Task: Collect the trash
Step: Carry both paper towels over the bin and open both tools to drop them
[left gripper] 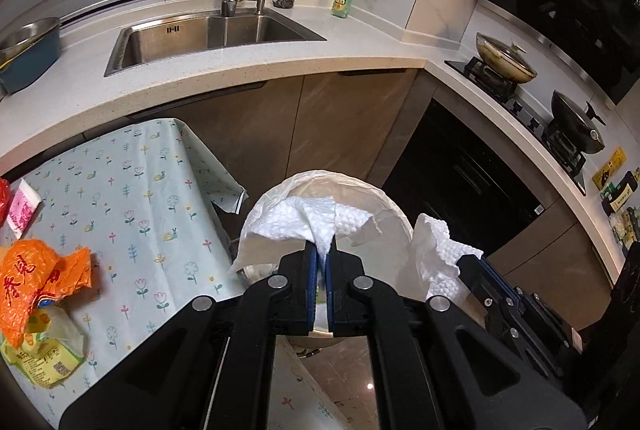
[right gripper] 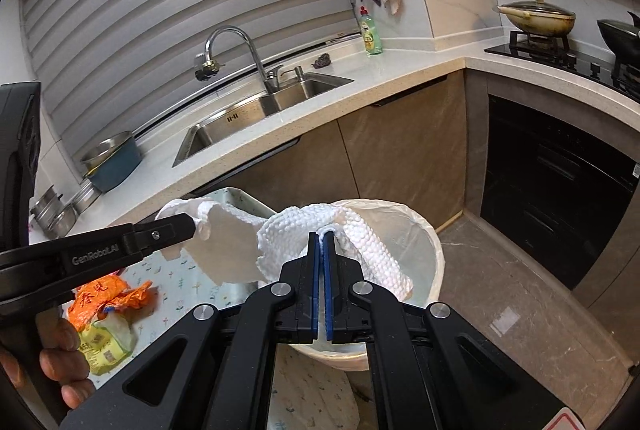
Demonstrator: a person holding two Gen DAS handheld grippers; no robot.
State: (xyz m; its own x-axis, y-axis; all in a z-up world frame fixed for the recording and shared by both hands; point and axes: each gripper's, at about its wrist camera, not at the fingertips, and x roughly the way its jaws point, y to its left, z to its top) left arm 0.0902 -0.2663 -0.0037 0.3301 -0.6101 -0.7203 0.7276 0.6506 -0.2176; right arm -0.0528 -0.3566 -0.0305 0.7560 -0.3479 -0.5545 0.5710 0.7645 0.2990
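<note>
My left gripper (left gripper: 325,250) is clamped shut on a crumpled white paper towel (left gripper: 296,224), embossed with small bumps, its loose sheet fanning out toward ten o'clock from the pinch. My right gripper (right gripper: 323,240) is closed on a second crumpled paper towel (right gripper: 360,242) of the same dotted texture, whose longer fold trails down toward four o'clock. Both towels hang over the open mouth of a round trash bin (right gripper: 434,250) lined with a thin white bag, standing on the floor beside the desk (left gripper: 132,197) with its flowered cloth. On that desk, at nine o'clock, lie an orange wrapper (left gripper: 36,282) and a yellow packet (left gripper: 44,358), touching.
</note>
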